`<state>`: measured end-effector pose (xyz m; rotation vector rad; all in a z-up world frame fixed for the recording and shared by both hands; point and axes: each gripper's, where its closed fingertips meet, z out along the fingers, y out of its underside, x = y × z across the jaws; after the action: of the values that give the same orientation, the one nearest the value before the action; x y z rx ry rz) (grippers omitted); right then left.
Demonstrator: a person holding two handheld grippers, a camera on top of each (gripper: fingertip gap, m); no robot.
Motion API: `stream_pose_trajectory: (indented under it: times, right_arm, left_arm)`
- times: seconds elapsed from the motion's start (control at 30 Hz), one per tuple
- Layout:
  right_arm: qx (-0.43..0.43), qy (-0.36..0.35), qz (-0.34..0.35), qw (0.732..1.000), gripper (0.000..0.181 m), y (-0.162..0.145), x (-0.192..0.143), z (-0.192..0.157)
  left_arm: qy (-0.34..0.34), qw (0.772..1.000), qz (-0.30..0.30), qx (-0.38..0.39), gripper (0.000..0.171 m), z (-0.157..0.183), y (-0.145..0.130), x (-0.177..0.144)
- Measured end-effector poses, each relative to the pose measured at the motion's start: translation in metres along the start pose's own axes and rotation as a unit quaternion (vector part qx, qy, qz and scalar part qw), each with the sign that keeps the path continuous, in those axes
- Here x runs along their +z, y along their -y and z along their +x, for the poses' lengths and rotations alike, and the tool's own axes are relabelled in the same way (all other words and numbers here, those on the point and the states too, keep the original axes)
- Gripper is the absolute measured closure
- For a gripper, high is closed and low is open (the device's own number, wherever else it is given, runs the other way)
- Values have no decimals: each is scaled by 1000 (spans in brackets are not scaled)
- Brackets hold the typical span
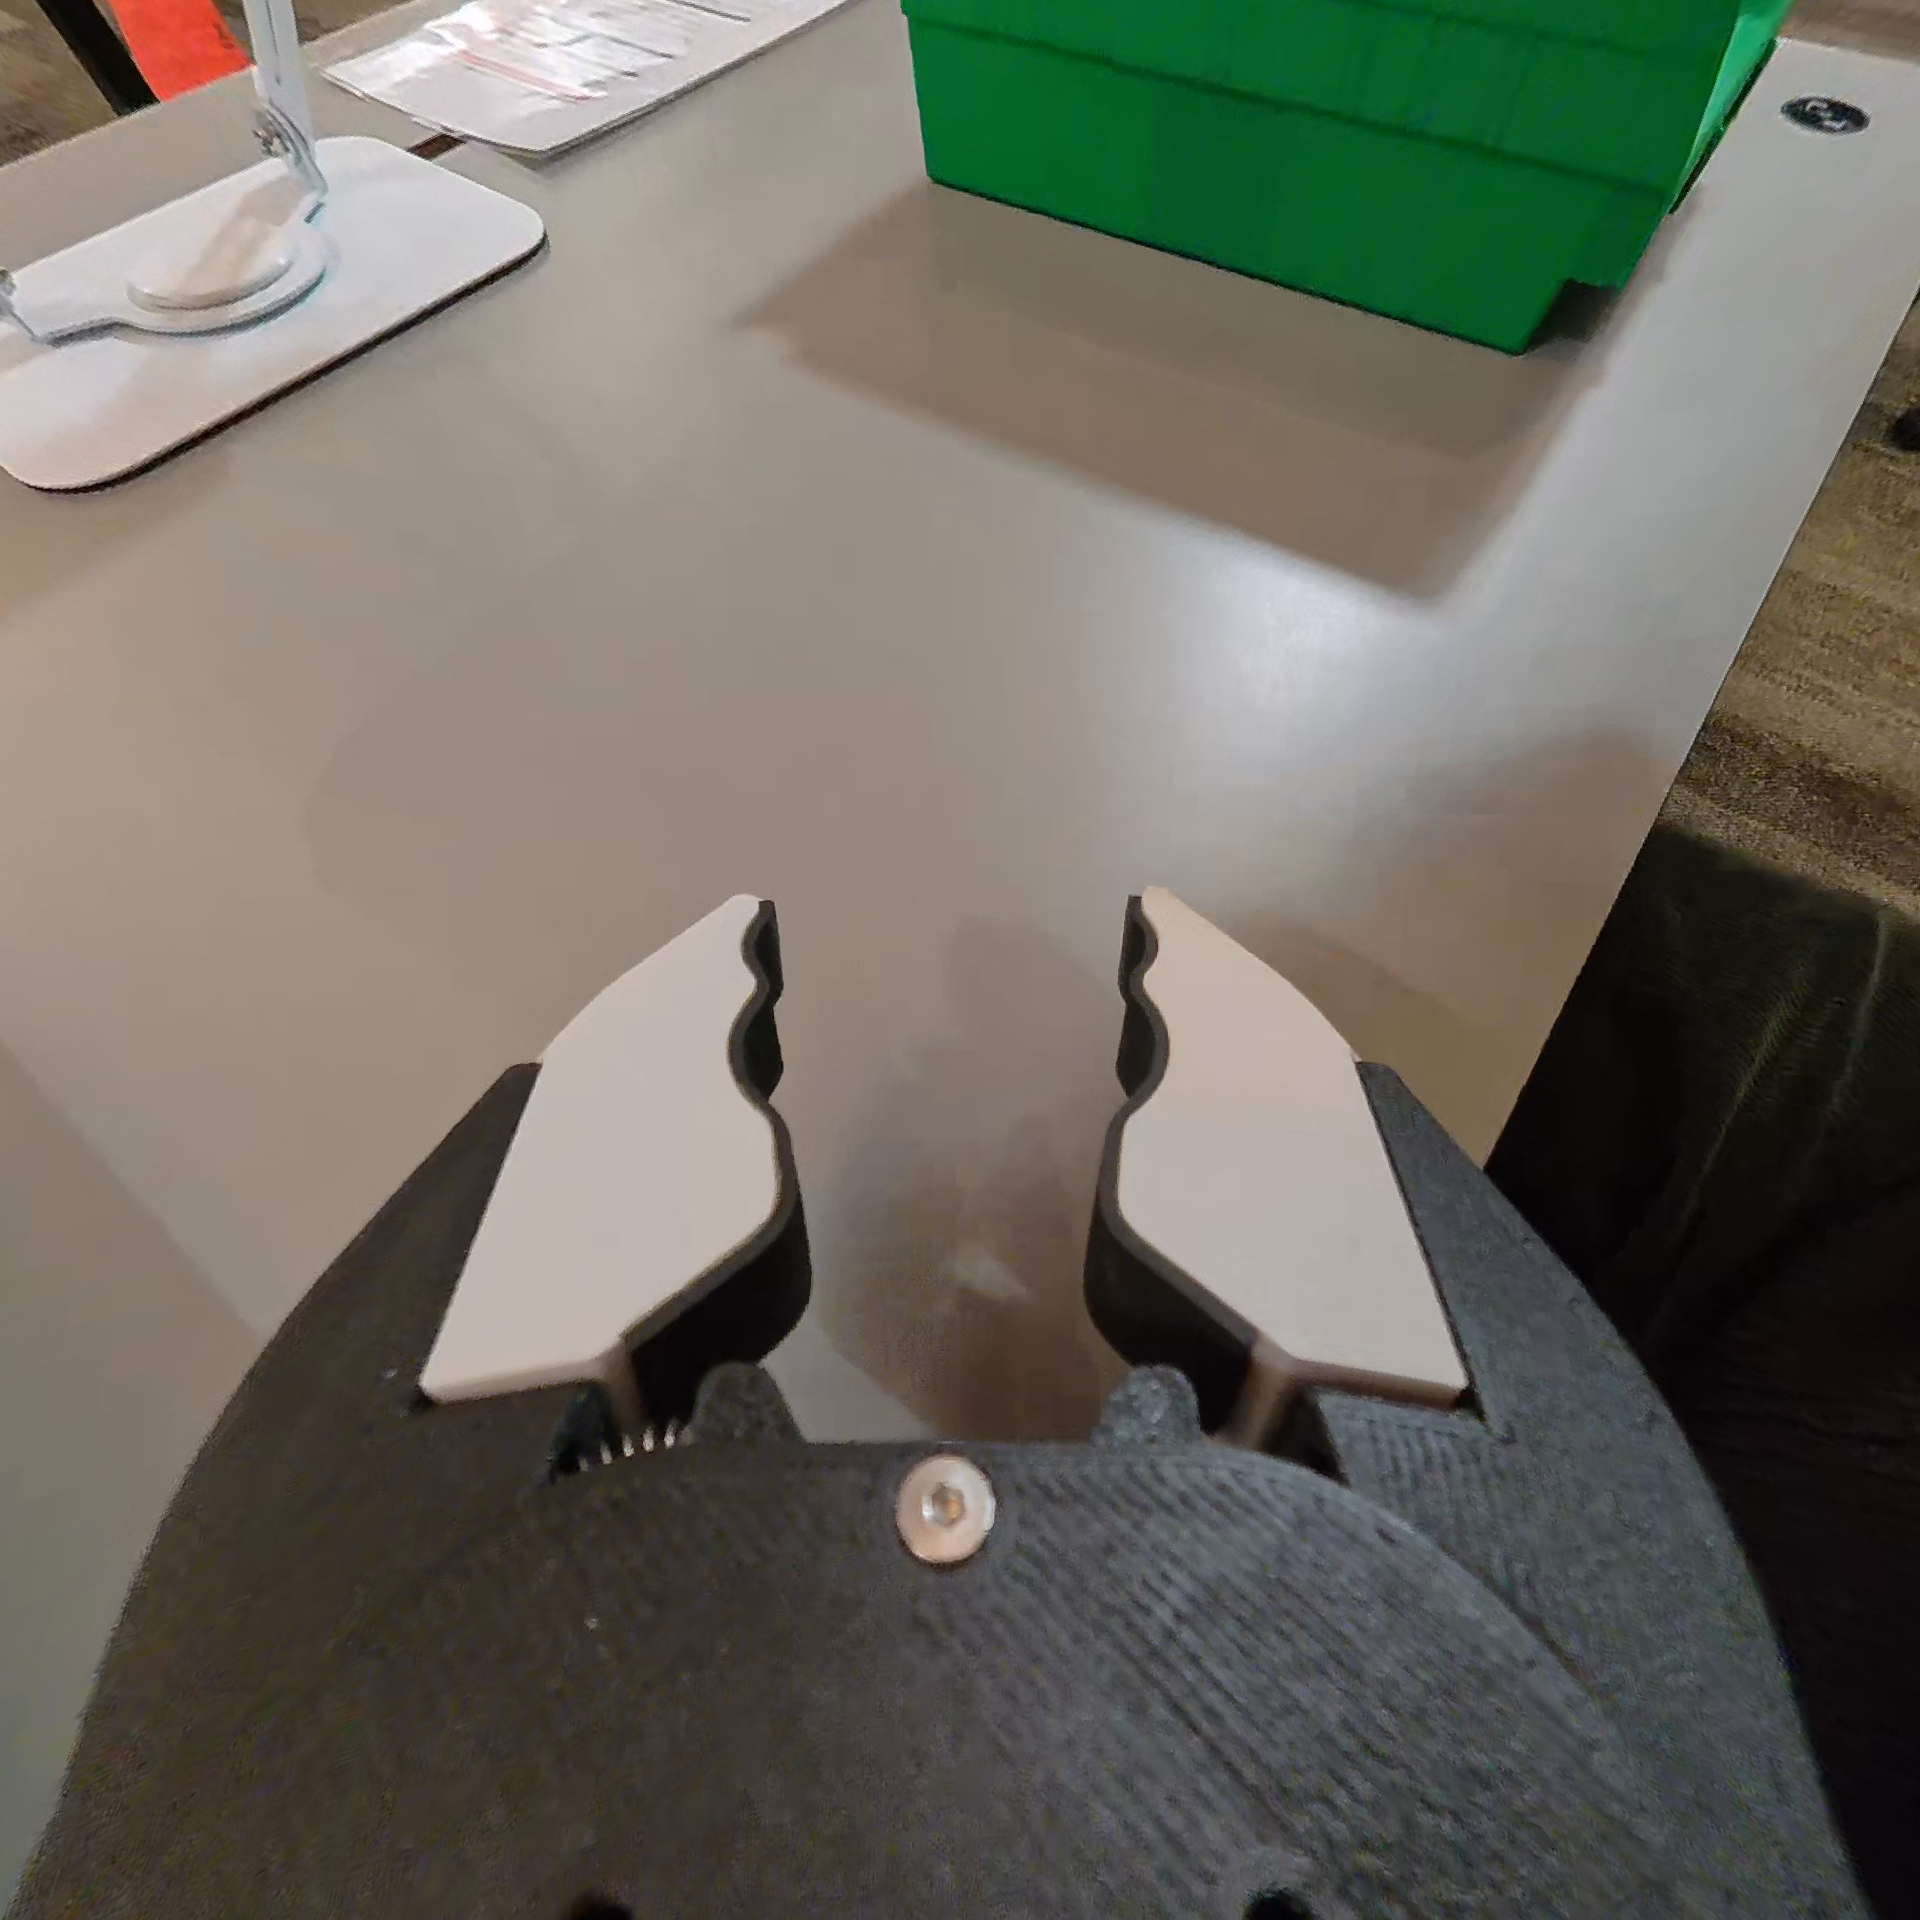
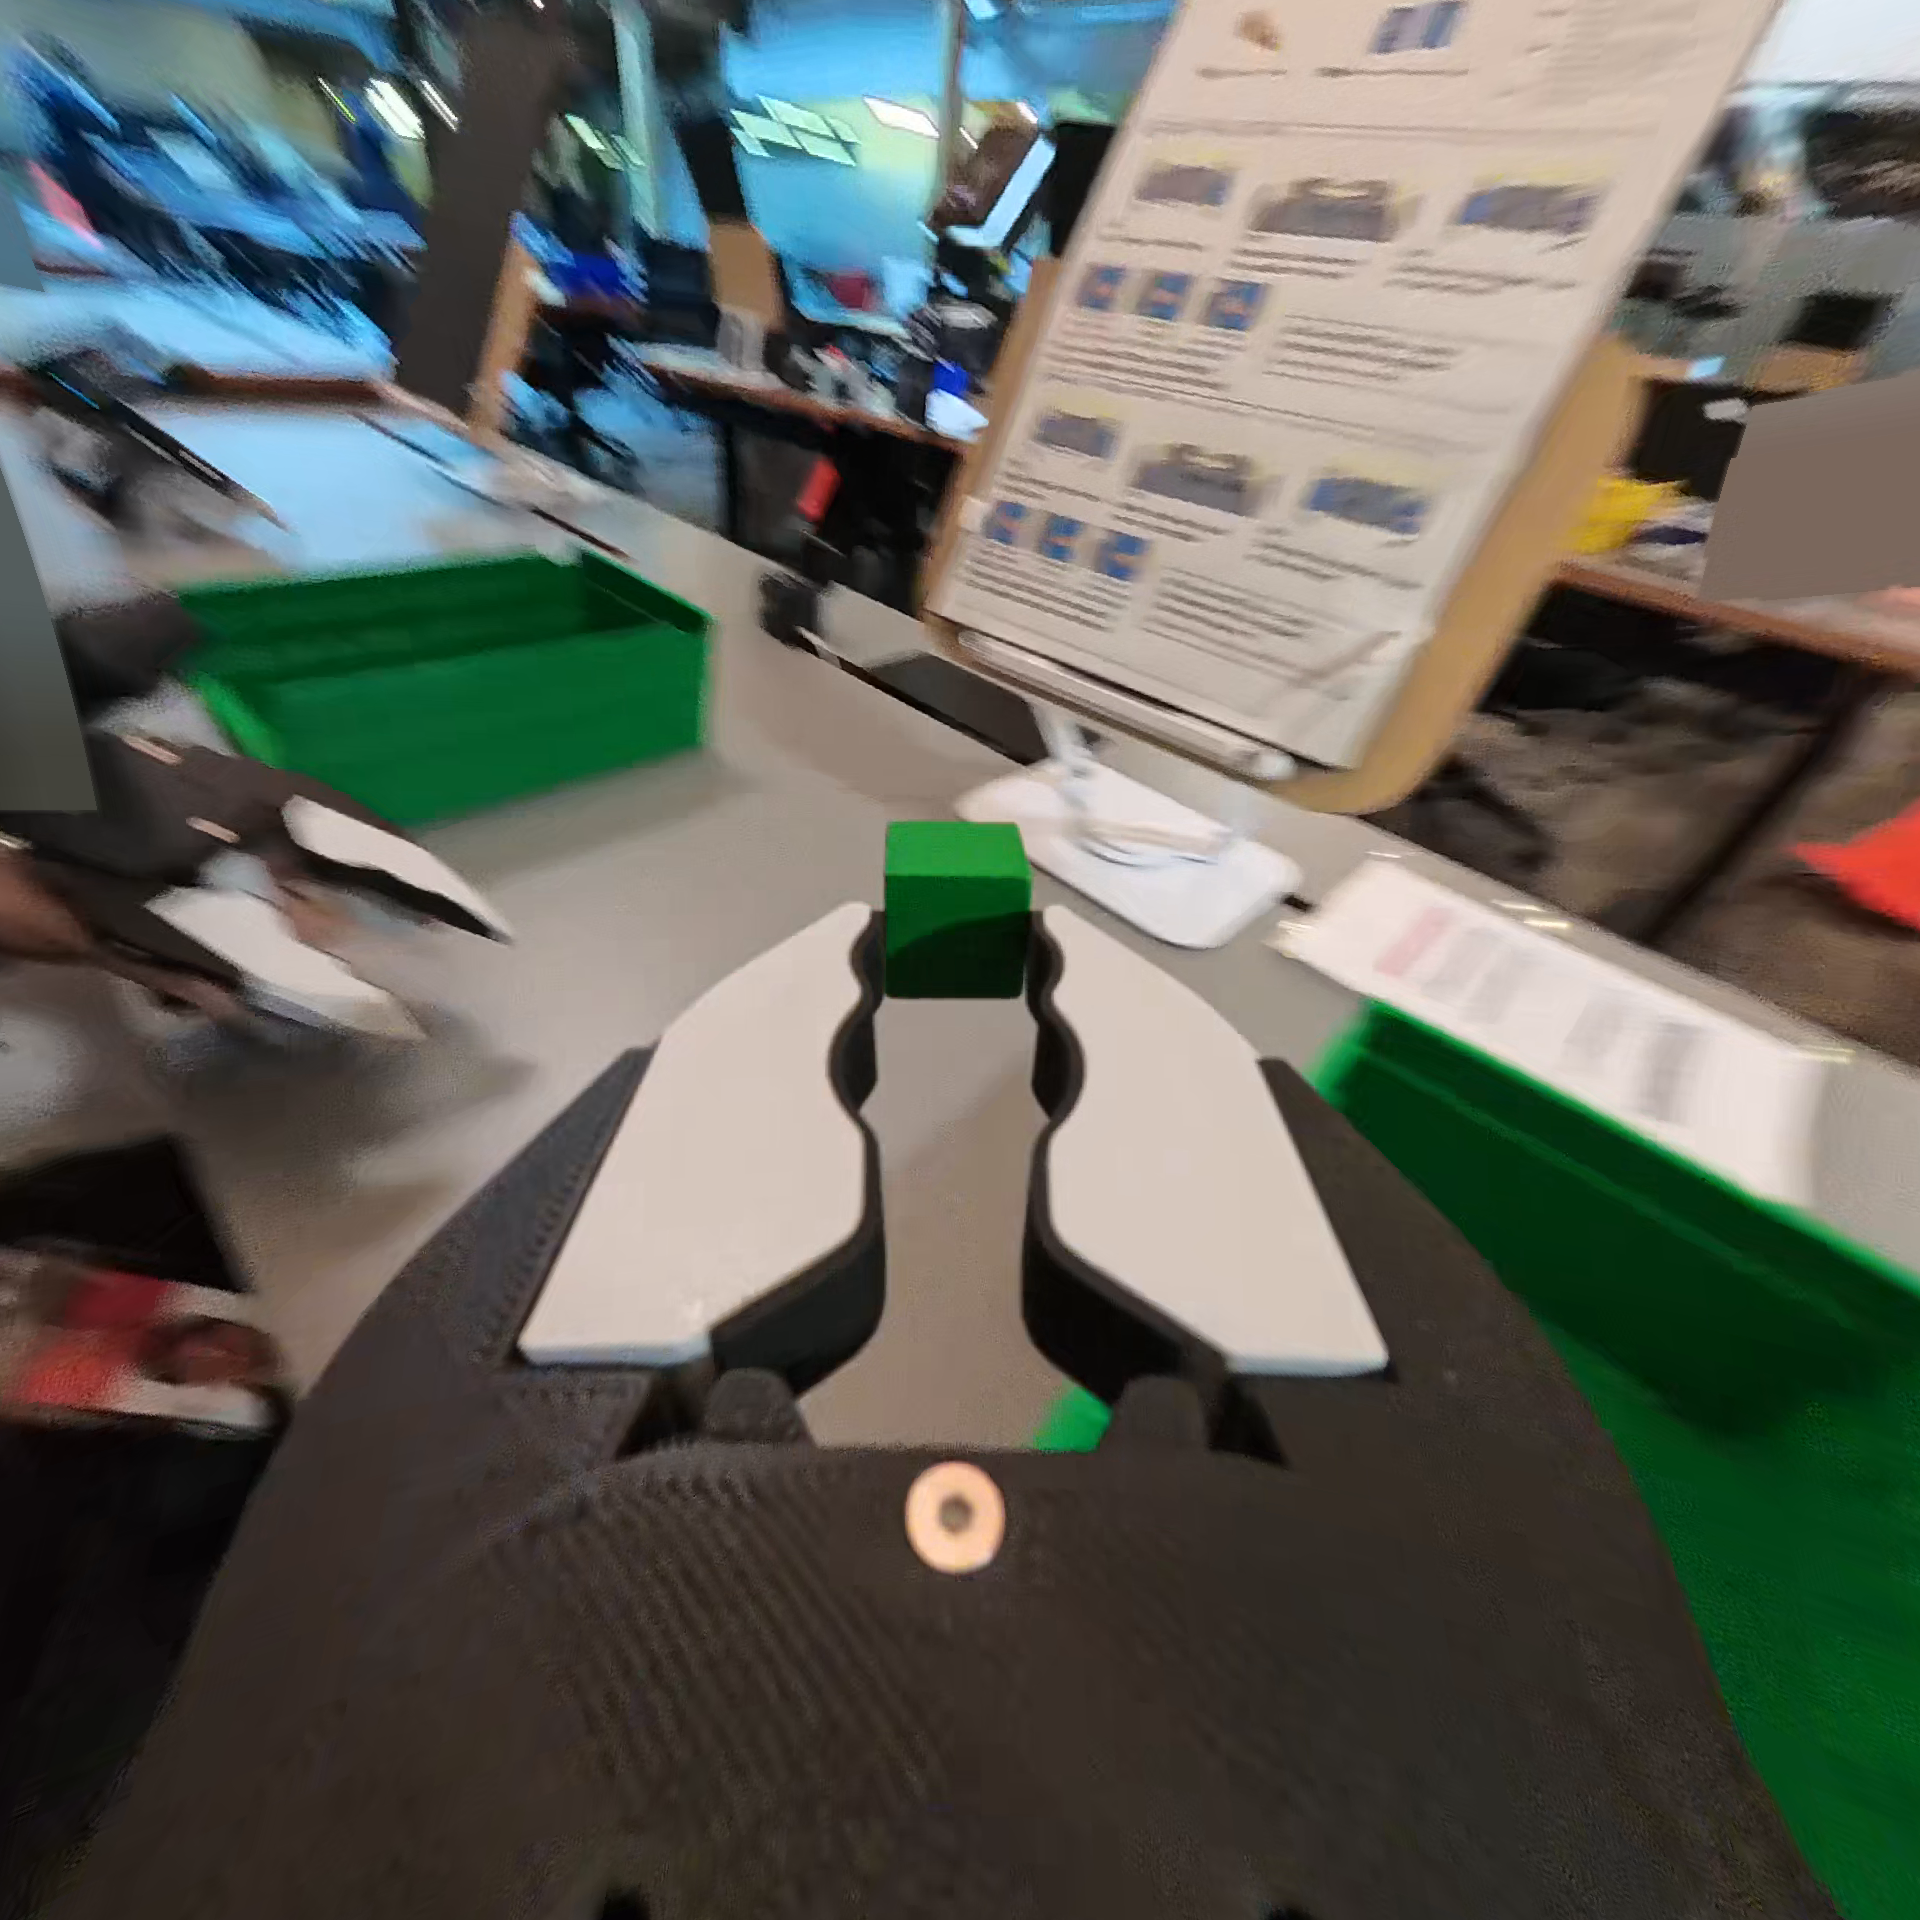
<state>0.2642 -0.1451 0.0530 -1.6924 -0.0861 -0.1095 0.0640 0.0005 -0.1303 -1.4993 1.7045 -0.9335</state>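
The right claw [image 2: 956,914] pinches a small green cube [image 2: 954,914] between its two tips, at the centre of the right wrist view. The cube sits squarely at the very end of the fingers [image 2: 1164,1174], each side flat against a pad, and it looks lifted clear of the grey desk [image 2: 644,894], which reads as a carrying hold. The surroundings are smeared, so finer detail is uncertain.

The left claw [image 1: 951,914] is spread wide with nothing between its fingers [image 1: 634,1143], low in the left wrist view over bare desk [image 1: 831,623]. It shows again at the left edge of the right wrist view [image 2: 416,935], blurred, with a person's hand behind it.

Two green bins appear in the right wrist view. One bin [image 2: 468,665] stands at the upper left of the frame, open at the top; what shows of its inside is only stepped green walls, and I cannot tell whether anything lies in it. A second bin [image 2: 1558,1226] fills the lower right, just beside and below the right claw; only its stepped wall shows, so its contents are hidden. The left wrist view shows a green bin [image 1: 1299,177] at the upper right from the outside only, its inside out of sight.

A white stand [image 2: 1143,862] at the right centre props a printed board [image 2: 1299,364] upright and tilted; its base [image 1: 260,301] lies at the upper left of the left wrist view. Printed sheets [image 2: 1538,997] lie flat beside it.
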Motion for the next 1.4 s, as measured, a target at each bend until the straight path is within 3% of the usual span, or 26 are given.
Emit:
stream_pose_trajectory:
  times: [0.13, 0.27, 0.37, 0.6, 0.8, 0.97, 1.17, 1.4]
  right_arm:
    - [-150, -64, -136, 977, 155, -32, -30, 86]
    - [-215, 24, -341, 915, 155, -107, -46, 144]
    - [-235, 88, -459, 853, 154, -153, -56, 171]
    - [-220, 192, -581, 760, 154, -212, -52, 191]
    - [-250, 237, -593, 728, 154, -228, -36, 189]
    - [-275, 259, -603, 702, 154, -244, -32, 187]
    - [-248, 287, -590, 713, 154, -241, -26, 175]
    - [-266, 284, -600, 699, 154, -243, -28, 179]
  left_arm:
    - [-2, 1000, 14, -7, 111, 0, 3, 1]
    - [4, 999, 27, -17, 112, -1, 8, 2]
    - [13, 1000, 21, -16, 112, -1, 6, 6]
    - [28, 999, 24, 10, 112, 2, 4, 8]
    - [26, 996, 57, -61, 112, -8, 13, 0]
    - [25, 995, 45, -83, 114, -14, 5, 2]
    - [17, 993, 45, -106, 114, -18, 4, 2]
    - [10, 992, 44, -114, 114, -19, 3, 3]
